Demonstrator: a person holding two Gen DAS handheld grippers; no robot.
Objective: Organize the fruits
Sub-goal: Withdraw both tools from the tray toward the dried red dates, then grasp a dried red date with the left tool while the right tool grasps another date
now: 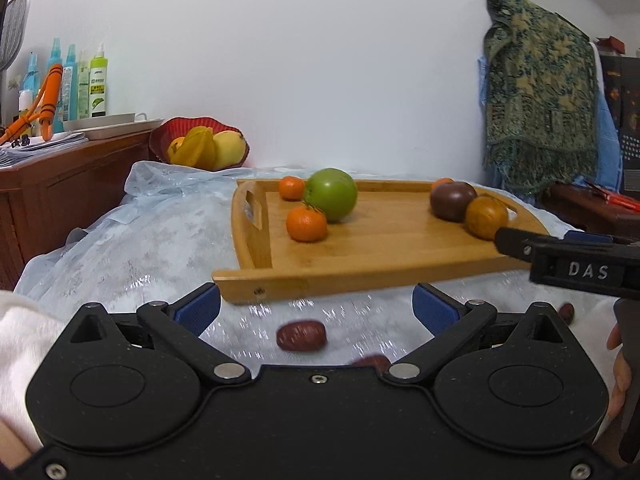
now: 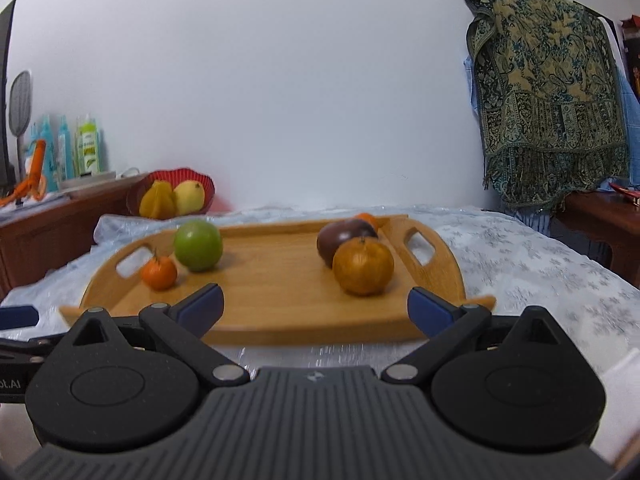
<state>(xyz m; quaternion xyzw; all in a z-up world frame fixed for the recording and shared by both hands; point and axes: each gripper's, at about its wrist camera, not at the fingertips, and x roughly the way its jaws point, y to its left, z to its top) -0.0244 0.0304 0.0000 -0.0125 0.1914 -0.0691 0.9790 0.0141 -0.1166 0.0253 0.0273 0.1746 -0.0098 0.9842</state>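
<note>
A white wall is backing a desk (image 2: 540,264) draped in pale, shiny patterned plastic, with a wooden sideboard (image 1: 60,184) and a red fruit bowl (image 1: 199,145) sitting off to the left and a paisley shawl (image 2: 548,92) hanging at the right. On the desk a wooden tray (image 1: 380,248) is holding the fruit in two loose groups — a green apple (image 1: 331,194) with two small mandarins (image 1: 306,223) just beside it at the left end, and a dark purple fruit (image 1: 452,201) touching a brownish-orange fruit (image 1: 486,217) at the right end, a further orange one half hidden behind.

The left tool (image 1: 316,306) is hovering low over the cloth with its blue pads spread wide and nothing between them; a red date (image 1: 301,336) is lying on the cloth just ahead, another partly hidden under the tool body, and a third (image 1: 566,313) off to the right. The right tool (image 2: 316,306) is likewise gaping and empty, facing the tray's near edge.

The loose dates look like the next job. Being small and smooth on slick plastic, one could be skidding away or pinching the film up with it if the pads are closing too shallow. The round fruits could be rolling if the tray gets nudged, and the two tools are working close enough to be clashing.
</note>
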